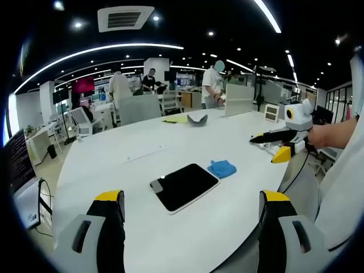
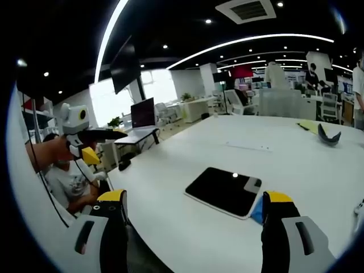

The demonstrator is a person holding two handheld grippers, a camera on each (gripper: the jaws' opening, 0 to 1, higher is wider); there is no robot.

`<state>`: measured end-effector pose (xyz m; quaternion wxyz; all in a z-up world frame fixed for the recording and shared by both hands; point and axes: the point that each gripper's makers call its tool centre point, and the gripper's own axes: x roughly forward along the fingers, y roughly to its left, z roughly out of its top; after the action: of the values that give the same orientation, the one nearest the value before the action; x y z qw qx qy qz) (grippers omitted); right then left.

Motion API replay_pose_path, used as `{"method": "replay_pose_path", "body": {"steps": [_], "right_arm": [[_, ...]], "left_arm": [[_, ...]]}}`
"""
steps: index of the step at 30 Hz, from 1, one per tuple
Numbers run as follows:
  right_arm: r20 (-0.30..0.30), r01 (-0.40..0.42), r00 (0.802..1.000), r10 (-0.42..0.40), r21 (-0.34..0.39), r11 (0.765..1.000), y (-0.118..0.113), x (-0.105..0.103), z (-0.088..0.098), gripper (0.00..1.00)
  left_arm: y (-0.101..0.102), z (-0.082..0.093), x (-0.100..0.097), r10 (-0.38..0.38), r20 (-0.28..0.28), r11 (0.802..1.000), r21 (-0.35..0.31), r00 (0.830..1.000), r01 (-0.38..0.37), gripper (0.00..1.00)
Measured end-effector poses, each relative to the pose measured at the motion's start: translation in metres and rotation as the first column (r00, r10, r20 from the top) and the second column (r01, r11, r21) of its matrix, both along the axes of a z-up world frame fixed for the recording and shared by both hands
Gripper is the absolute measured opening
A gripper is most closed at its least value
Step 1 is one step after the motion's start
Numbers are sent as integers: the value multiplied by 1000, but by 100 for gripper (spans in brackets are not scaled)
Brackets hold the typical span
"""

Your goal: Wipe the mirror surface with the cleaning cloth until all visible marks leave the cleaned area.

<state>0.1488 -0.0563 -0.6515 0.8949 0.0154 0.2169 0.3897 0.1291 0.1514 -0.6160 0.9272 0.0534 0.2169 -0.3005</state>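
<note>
An open office with a black ceiling (image 1: 187, 17), curved light strips (image 1: 102, 50) and an air vent (image 1: 125, 17). Bright windows (image 2: 131, 94) glow beyond desks, chairs (image 1: 170, 101) and a monitor (image 2: 143, 112).

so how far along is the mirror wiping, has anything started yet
Nothing looks done yet. The mirror lies flat on the white table with the blue cleaning cloth beside it, untouched. Neither gripper holds anything: the left gripper and right gripper are both open, short of the mirror. Still left: pick up the cloth and wipe.
</note>
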Motion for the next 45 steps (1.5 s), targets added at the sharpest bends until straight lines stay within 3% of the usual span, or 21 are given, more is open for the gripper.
{"method": "replay_pose_path", "body": {"steps": [45], "right_arm": [[-24, 2, 1000, -2, 14, 1000, -5, 8, -7, 97]], "left_arm": [[-4, 0, 3, 7, 2, 1000, 7, 1000, -7, 99]]}}
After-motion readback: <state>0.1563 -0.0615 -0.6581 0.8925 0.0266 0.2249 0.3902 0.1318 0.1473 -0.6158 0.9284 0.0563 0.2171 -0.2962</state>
